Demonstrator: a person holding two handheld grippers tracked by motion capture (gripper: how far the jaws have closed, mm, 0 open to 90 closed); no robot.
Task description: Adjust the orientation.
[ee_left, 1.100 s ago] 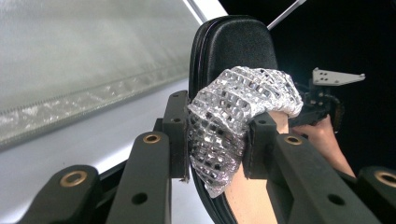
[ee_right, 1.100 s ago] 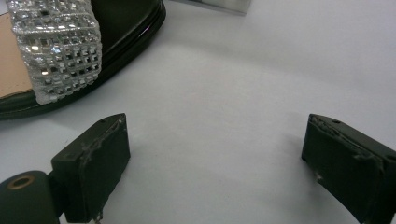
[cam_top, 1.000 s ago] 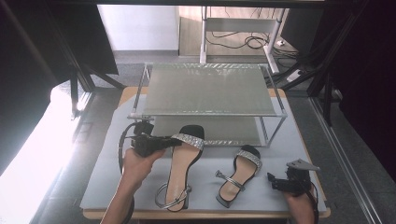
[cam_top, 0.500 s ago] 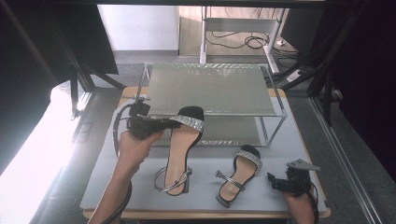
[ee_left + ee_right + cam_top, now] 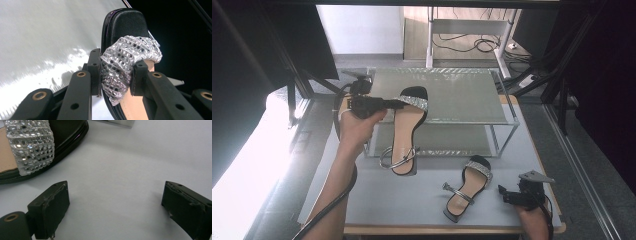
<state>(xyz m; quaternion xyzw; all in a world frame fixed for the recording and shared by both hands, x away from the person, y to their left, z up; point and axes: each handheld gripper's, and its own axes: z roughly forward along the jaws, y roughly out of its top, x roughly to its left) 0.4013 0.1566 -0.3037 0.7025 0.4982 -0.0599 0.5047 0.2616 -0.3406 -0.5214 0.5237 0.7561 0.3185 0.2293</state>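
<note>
I have a two-tier rack (image 5: 507,122) standing at the back of the grey table (image 5: 377,200), its frosted top shelf (image 5: 457,95) bare apart from what I am bringing over it. Beyond the rack there are cables (image 5: 462,45) on the floor and dark frame legs on either side. On the table in front of the rack lies the second sandal (image 5: 467,189), toe toward the rack, ankle strap toward me.

My left gripper (image 5: 393,103) holds the first sandal (image 5: 404,132) by its rhinestone band (image 5: 125,67). In the left gripper view the jaws are clamped on that band from both sides, bunching it between the pads, with the black toe (image 5: 123,23) of the sole rising above them. From the high view the toe sits over the left part of the top shelf while the heel and ankle strap hang down past the shelf's front edge, in front of the lower tier. I cannot tell whether the toe touches the shelf or hovers just above it.

My right gripper (image 5: 504,196) rests low at the table's right front corner, just right of the second sandal. In the right gripper view its jaws stand wide apart over bare table, holding nothing, with that sandal's band (image 5: 30,147) at the upper left, cut off by the frame.

The shelf surface in the left gripper view is blurred and glary.
</note>
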